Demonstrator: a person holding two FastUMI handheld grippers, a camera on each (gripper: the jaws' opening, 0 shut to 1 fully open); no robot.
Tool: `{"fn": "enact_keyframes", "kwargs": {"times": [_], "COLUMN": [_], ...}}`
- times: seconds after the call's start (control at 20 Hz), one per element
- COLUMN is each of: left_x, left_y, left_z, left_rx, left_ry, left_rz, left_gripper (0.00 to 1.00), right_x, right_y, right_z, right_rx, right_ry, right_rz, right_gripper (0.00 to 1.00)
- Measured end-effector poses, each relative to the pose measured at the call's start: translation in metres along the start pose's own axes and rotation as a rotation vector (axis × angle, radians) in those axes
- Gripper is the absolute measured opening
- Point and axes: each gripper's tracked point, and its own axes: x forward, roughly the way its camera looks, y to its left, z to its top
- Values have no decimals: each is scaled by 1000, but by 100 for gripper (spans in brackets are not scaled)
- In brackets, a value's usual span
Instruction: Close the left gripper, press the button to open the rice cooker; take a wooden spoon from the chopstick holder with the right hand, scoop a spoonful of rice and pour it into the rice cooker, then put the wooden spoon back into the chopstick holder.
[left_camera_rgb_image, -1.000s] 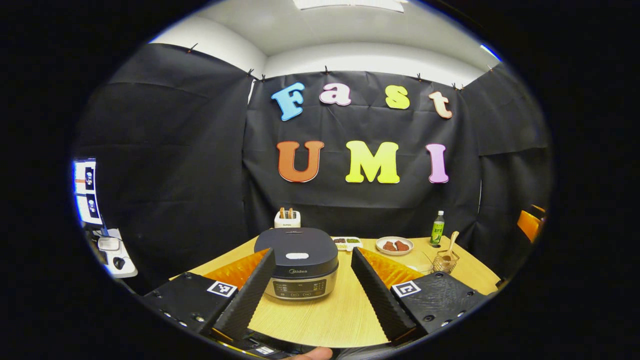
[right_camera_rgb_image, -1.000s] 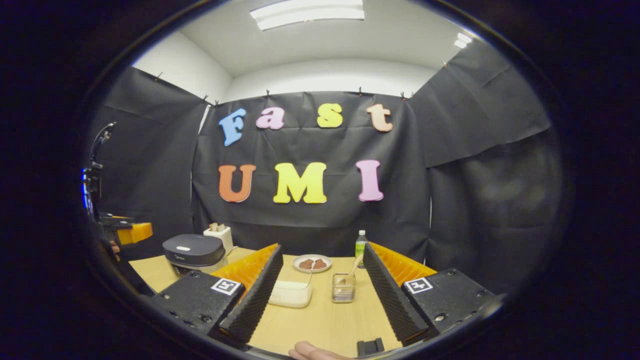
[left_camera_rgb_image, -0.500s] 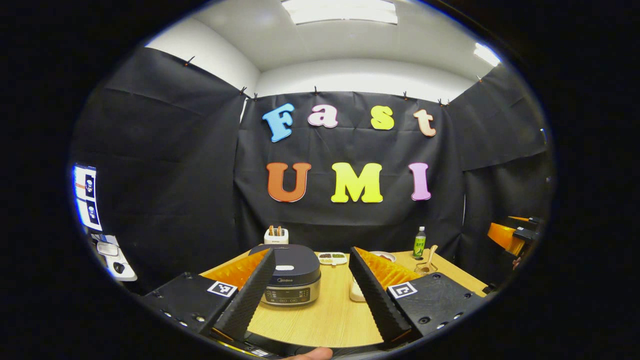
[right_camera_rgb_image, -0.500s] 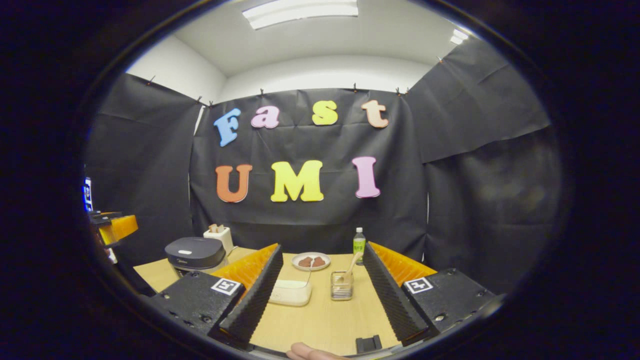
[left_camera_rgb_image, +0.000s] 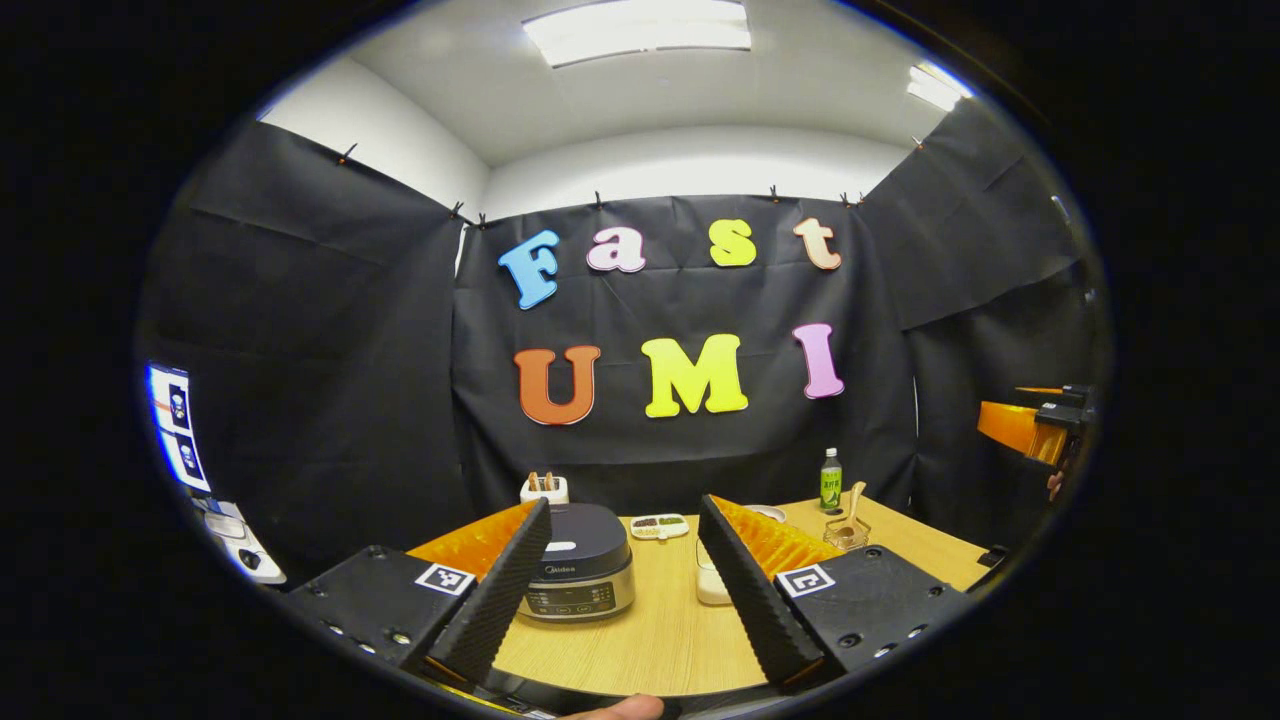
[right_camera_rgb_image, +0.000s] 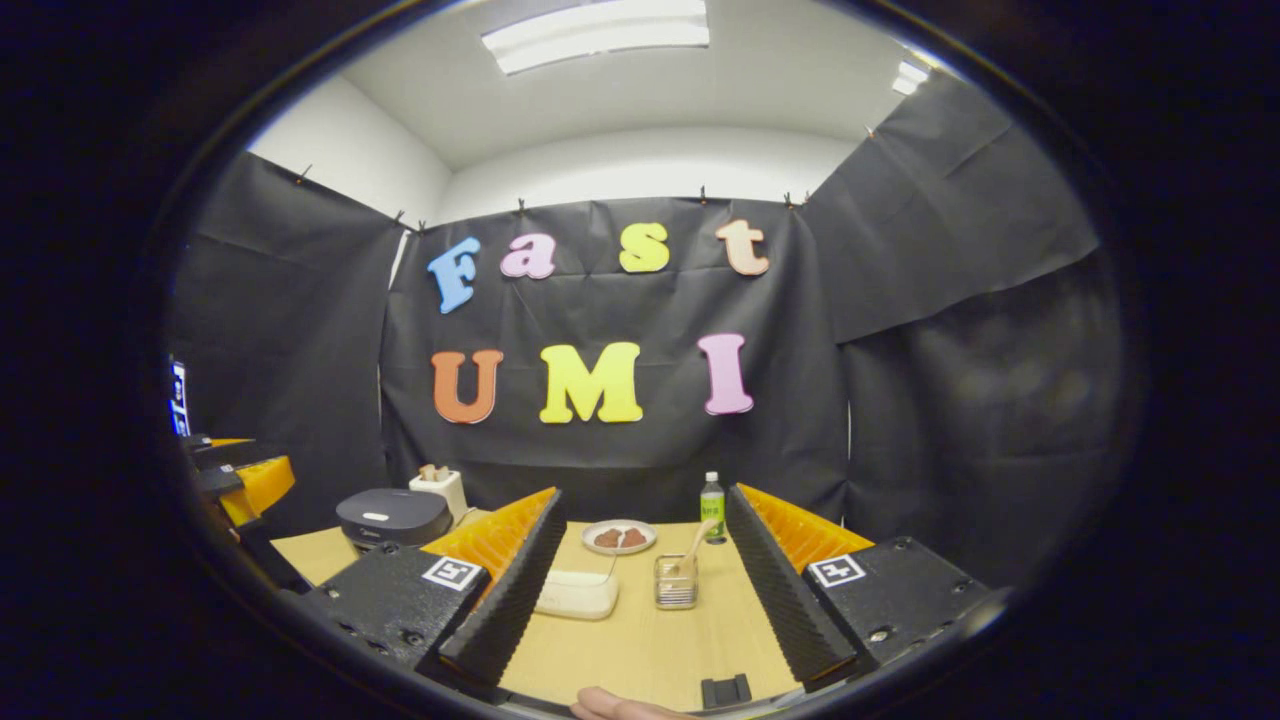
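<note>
- Left gripper view is showing the left gripper (left_camera_rgb_image: 625, 585) hanging over the table (left_camera_rgb_image: 650, 650) with fingers spread wide, gripping nothing.
- Rice cooker (left_camera_rgb_image: 582, 570) is sitting lid-down between those fingers, farther off.
- Right gripper (right_camera_rgb_image: 640, 590) is gaping wide too, empty.
- Wooden spoon (right_camera_rgb_image: 692, 545) is leaning in the chopstick holder (right_camera_rgb_image: 676, 582), beside the rice box (right_camera_rgb_image: 577, 593).

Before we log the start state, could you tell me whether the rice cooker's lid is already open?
No, the rice cooker sits on the table with its dark lid flat and closed.
</note>
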Motion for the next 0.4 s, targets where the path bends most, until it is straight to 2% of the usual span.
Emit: {"fn": "enact_keyframes", "kwargs": {"times": [0.35,0.4], "left_x": [-1,1], "left_y": [-2,-1], "left_z": [-10,-11], "left_rx": [-19,-23], "left_ry": [19,23], "left_rz": [10,14], "left_gripper": [96,90], "right_x": [-12,-13], "right_y": [3,2], "right_z": [3,4], "right_rx": [-12,-13], "right_ry": [-25,-28], "right_rz": [16,14], "right_gripper": [100,100]}}
